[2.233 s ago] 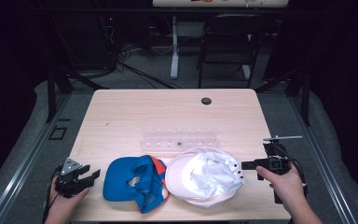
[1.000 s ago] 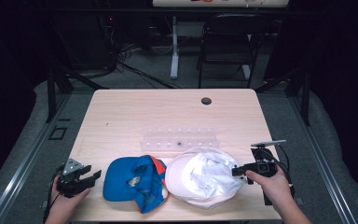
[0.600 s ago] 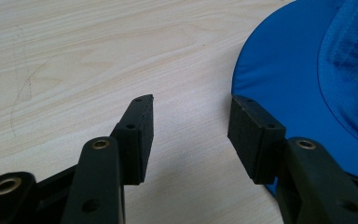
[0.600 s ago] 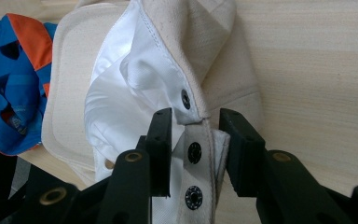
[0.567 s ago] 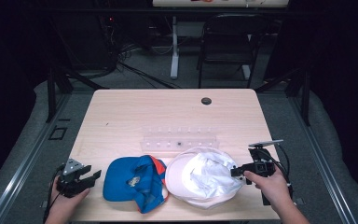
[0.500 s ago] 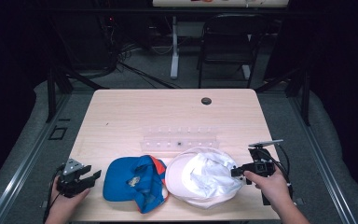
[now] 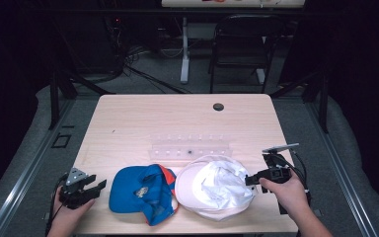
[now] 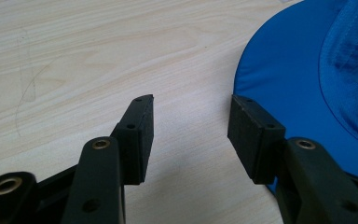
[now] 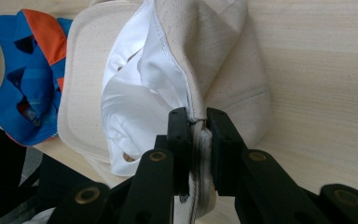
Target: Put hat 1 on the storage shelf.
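A cream cap (image 7: pixel 214 187) lies upside down at the table's front, its white lining showing. My right gripper (image 7: pixel 250 179) is at the cap's right edge; its jaws have just been closing and now pinch the cream cap's rim (image 9: pixel 198 123) between the pads. Left of it lies a blue cap (image 7: pixel 140 191) with orange inside. My left gripper (image 7: pixel 94 186) rests near the front left corner, open, with bare wood between its fingers (image 8: pixel 141 135). The blue cap's brim (image 8: pixel 307 84) lies just right of the right-hand jaw.
A clear plastic strip (image 7: pixel 190 146) lies across the middle of the wooden table (image 7: pixel 143 118). A small black disc (image 7: pixel 218 106) sits near the far edge. A chair (image 7: pixel 242 44) and cables stand on the floor beyond the table.
The right gripper moved left to the cream cap's edge and its jaws closed on the rim. The left gripper stayed where it was.
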Motion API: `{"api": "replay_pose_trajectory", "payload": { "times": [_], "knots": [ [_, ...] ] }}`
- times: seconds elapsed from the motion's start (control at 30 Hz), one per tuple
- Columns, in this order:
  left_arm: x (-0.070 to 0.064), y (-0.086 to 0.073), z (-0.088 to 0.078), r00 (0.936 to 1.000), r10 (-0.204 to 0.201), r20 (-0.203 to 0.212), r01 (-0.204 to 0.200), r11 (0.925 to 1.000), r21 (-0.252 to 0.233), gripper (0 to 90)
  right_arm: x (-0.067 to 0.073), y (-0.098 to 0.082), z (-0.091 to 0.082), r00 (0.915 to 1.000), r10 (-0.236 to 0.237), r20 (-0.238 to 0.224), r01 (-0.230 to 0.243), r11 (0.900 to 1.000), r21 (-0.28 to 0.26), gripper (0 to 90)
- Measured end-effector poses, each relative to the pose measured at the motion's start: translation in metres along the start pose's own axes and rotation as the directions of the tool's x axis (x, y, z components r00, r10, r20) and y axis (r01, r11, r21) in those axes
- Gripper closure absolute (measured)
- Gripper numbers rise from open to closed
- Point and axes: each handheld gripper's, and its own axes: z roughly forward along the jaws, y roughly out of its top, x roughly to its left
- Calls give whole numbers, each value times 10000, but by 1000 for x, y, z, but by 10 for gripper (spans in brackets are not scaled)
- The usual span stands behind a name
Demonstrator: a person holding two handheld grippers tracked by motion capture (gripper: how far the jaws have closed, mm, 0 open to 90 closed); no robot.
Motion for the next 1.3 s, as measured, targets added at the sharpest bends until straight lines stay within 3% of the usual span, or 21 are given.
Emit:
{"api": "replay_pose_trajectory", "payload": {
  "times": [0.07, 0.1, 0.33, 0.37, 0.43, 0.47, 0.53, 0.63, 0.73, 0.83, 0.9, 0.97, 1.0, 1.03, 1.1, 1.17, 1.23, 1.27, 1.3],
  "knots": [
    [0, 0, 0, 10000, -7, -3, 7, 10000, -15, 508, 4, 1, 0, 9999, 156, 16, -156, 9999, -70, 809],
    [0, 0, 0, 10000, -7, 2, 7, 10000, -6, 509, 4, 3, -3, 10000, -39, 10, 39, 9997, 244, 810],
    [0, 0, 0, 10000, 6, -9, -6, 10000, -8, 509, 6, 8, -8, 9987, 334, -387, -309, 9975, 633, 811],
    [0, 0, 0, 10000, 6, -9, -6, 10000, -2, 509, 8, 8, -8, 9971, 621, -435, -605, 9974, 382, 812],
    [0, 0, 0, 10000, 3, -10, -3, 10000, 6, 509, 6, 10, -11, 9969, 501, -607, -471, 9976, 510, 811],
    [0, 0, 0, 10000, -9, -6, 9, 10000, -5, 509, 8, 10, -11, 9942, 776, -748, -751, 9965, 355, 812],
    [0, 0, 0, 10000, -12, -1, 12, 10000, -7, 509, 7, 12, -13, 9948, 635, -802, -596, 9969, 504, 812],
    [0, 0, 0, 10000, -7, 7, 7, 10000, -2, 509, 8, 14, -17, 9864, 986, -1318, -948, 9949, 349, 812],
    [0, 0, 0, 10000, -3, 7, 3, 10000, 1, 509, 9, 15, -19, 9815, 1135, -1539, -1094, 9934, 348, 813],
    [0, 0, 0, 10000, -12, 13, 12, 10000, -5, 509, 12, 17, -22, 9694, 1454, -1977, -1427, 9894, 279, 813],
    [0, 0, 0, 10000, -13, 15, 13, 10000, -4, 508, 12, 18, -23, 9686, 1344, -2094, -1318, 9909, 262, 813],
    [0, 0, 0, 10000, -33, 18, 33, 10000, -13, 509, 14, 20, -27, 9556, 1499, -2538, -1496, 9885, 206, 813],
    [0, 0, 0, 10000, -33, 18, 33, 10000, -13, 508, 14, 20, -27, 9556, 1499, -2538, -1496, 9885, 206, 813],
    [0, 0, 0, 10000, -46, 20, 46, 10000, -18, 509, 16, 21, -29, 9410, 1629, -2966, -1682, 9857, 76, 813],
    [0, 0, 0, 10000, -55, 22, 55, 10000, -20, 509, 17, 22, -32, 9287, 1667, -3311, -1782, 9840, -45, 813],
    [0, 0, 0, 10000, -64, 23, 64, 10000, -17, 509, 18, 23, -34, 9213, 1656, -3519, -1803, 9836, -93, 814],
    [0, 0, 0, 10000, -51, 23, 51, 10000, -12, 508, 19, 25, -38, 9070, 1579, -3905, -1810, 9832, -229, 813],
    [0, 0, 0, 10000, -51, 23, 51, 10000, -12, 509, 19, 25, -38, 9070, 1579, -3905, -1810, 9832, -229, 813],
    [0, 0, 0, 10000, -46, 30, 46, 10000, -9, 508, 22, 26, -41, 8883, 1613, -4300, -1938, 9805, -325, 813]
  ]
}}
